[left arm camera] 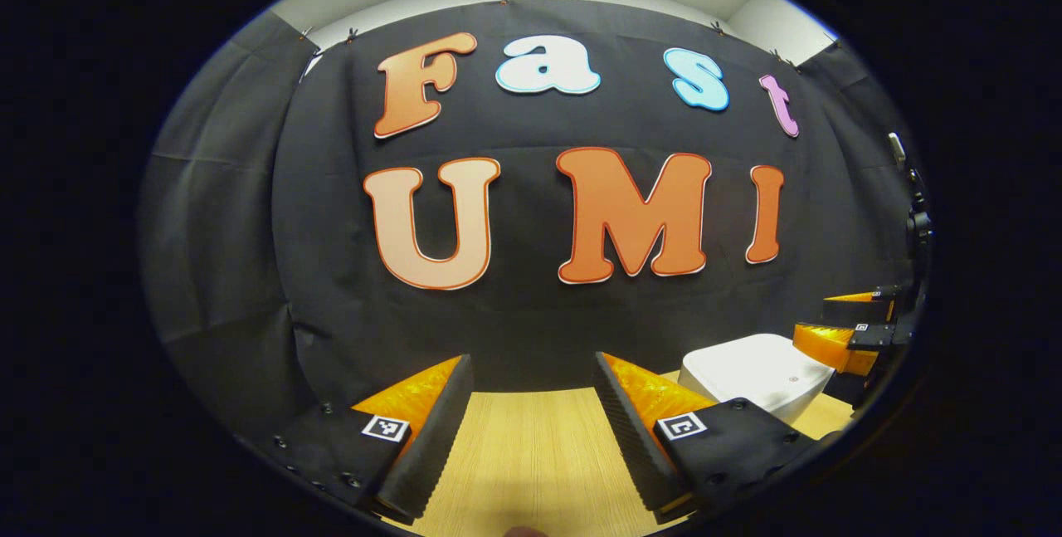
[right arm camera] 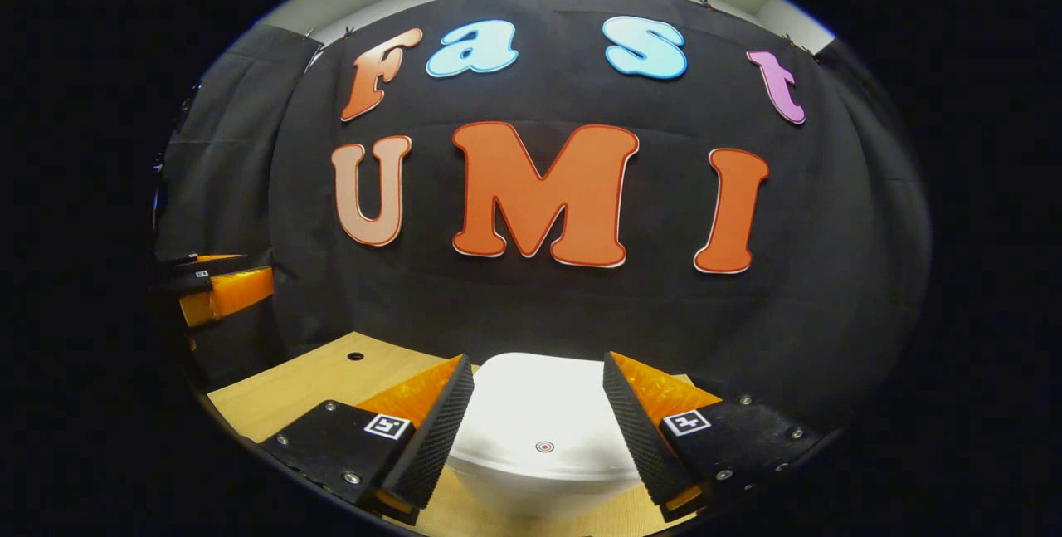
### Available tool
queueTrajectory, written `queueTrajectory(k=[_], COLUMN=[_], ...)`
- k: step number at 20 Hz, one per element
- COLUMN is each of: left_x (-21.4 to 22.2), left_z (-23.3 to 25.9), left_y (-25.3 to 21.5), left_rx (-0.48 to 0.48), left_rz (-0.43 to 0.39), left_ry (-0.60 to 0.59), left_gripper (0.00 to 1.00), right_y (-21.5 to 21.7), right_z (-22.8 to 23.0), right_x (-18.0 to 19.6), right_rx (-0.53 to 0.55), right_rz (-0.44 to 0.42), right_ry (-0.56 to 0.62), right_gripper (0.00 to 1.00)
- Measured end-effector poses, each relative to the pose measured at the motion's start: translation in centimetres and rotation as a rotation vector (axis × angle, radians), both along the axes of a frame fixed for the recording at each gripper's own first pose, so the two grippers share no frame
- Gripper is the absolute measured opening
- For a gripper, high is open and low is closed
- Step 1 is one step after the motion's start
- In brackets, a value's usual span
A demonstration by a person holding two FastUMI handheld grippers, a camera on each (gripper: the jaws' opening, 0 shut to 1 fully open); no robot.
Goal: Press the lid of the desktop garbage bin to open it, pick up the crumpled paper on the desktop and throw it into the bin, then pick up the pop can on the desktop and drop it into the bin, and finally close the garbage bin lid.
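The white desktop bin [right arm camera: 539, 429] stands on the wooden table with its lid down, a small round mark on the lid's front. My right gripper [right arm camera: 538, 367] hangs open above it, the bin showing in the gap between the fingers, apart from them. In the left gripper view the same bin [left arm camera: 751, 375] sits at the lower right, with the right gripper [left arm camera: 846, 323] just beyond it at the edge. My left gripper [left arm camera: 533, 364] is open over bare table, left of the bin, holding nothing.
The wooden table [right arm camera: 315, 379] has a small round hole [right arm camera: 355, 356] near its back left. The black cloth wall rises close behind the table. The left gripper [right arm camera: 217, 284] shows at the far left of the right gripper view.
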State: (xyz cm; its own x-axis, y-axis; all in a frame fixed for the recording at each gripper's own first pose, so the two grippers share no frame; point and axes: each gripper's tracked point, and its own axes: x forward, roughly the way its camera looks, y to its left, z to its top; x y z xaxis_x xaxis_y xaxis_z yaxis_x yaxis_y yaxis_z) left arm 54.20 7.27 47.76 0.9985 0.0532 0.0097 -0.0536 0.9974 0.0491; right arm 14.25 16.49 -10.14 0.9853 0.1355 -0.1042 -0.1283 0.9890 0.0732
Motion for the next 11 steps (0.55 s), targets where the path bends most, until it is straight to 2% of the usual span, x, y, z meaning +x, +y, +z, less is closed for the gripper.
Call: queueTrajectory(k=[5,7,9,11], left_x=[0.0,0.1,0.2,0.3], left_z=[1.5,1.9,2.4,2.6], left_y=[0.7,0.6,0.2,-0.1], left_rx=[-0.015,-0.010,-0.004,-0.007], left_rz=[0.032,0.038,0.034,0.030], left_ry=[-0.050,-0.073,-0.091,-0.102], left_gripper=[0.94,0.91,0.94,0.91], right_y=[0.4,0.4,0.2,-0.4], right_z=[1.3,1.3,1.3,1.5], right_x=[0.4,0.5,0.6,0.8], right_rx=[-0.001,0.005,0.001,-0.001], right_rz=[0.007,0.005,0.003,-0.005], right_ry=[-0.032,-0.036,-0.039,-0.049], right_gripper=[0.95,0.95,0.95,0.95])
